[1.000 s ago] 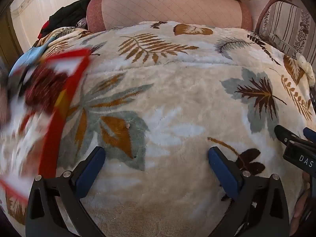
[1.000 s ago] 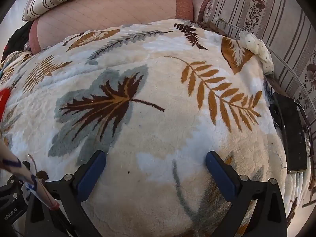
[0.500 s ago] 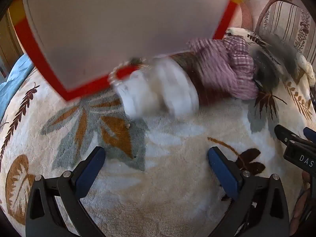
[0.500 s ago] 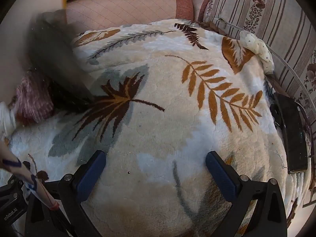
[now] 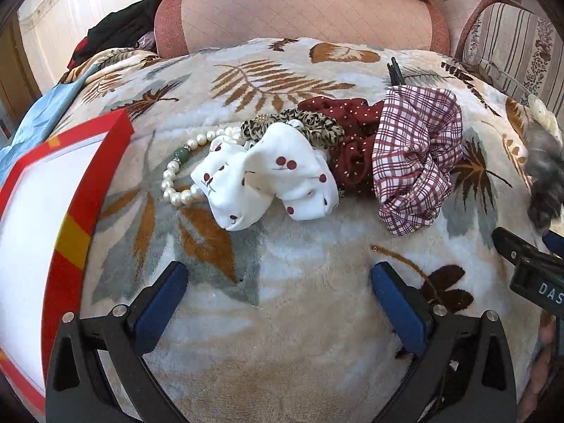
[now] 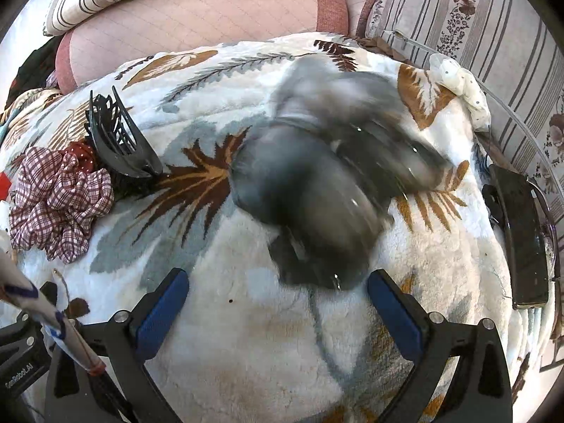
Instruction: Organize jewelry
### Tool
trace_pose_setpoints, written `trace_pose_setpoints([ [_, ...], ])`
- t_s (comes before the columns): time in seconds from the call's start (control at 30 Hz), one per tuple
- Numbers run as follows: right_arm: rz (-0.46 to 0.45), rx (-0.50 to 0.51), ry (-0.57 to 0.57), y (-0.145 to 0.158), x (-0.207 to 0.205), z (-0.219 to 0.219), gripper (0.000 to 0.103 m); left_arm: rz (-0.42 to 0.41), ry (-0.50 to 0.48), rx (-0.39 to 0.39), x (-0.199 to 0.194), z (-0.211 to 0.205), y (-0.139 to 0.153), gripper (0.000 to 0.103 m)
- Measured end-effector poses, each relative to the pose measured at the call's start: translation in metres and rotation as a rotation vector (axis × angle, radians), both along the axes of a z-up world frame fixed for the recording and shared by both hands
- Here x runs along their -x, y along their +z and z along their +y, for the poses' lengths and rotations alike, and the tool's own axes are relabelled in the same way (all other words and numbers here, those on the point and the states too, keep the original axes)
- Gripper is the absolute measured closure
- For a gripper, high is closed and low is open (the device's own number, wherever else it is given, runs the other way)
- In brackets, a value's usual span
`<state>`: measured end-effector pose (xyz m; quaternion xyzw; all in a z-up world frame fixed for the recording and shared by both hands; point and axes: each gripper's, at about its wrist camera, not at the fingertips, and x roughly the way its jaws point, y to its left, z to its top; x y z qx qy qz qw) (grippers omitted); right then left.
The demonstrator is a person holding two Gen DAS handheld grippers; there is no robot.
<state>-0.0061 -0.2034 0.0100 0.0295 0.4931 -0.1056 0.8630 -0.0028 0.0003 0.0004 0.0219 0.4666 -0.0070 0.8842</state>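
A pile of accessories lies on the leaf-print blanket in the left wrist view: a pearl bracelet (image 5: 176,172), a white cherry-print scrunchie (image 5: 268,176), a leopard scrunchie (image 5: 310,127), a dark red dotted scrunchie (image 5: 349,141) and a plaid scrunchie (image 5: 416,162). A red-edged white box (image 5: 53,218) is at the left. My left gripper (image 5: 278,289) is open and empty, nearer than the pile. In the right wrist view a blurred grey fuzzy item (image 6: 324,190) is in motion just beyond my open, empty right gripper (image 6: 278,296). A black hair claw (image 6: 120,141) lies by the plaid scrunchie (image 6: 60,197).
A pink cushion (image 5: 299,10) and striped pillows back the blanket. A black phone (image 6: 521,239) lies at the right edge, with a white dotted bow (image 6: 458,84) beyond it. Dark clothes (image 5: 116,31) sit at the far left.
The red-edged box was tipped over the blanket, then drawn back to the left. The scrunchies, bracelet and hair claw now lie on the blanket. The grey item is still moving. Both grippers stayed put.
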Motion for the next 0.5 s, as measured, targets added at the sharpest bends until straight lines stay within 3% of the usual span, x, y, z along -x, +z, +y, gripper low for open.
trace_pose_setpoints([
  [0.5, -0.200, -0.112, 0.015, 0.066, 0.078, 0.003, 0.001, -0.001, 0.010, -0.006, -0.002, -0.001, -0.002, 0.000],
])
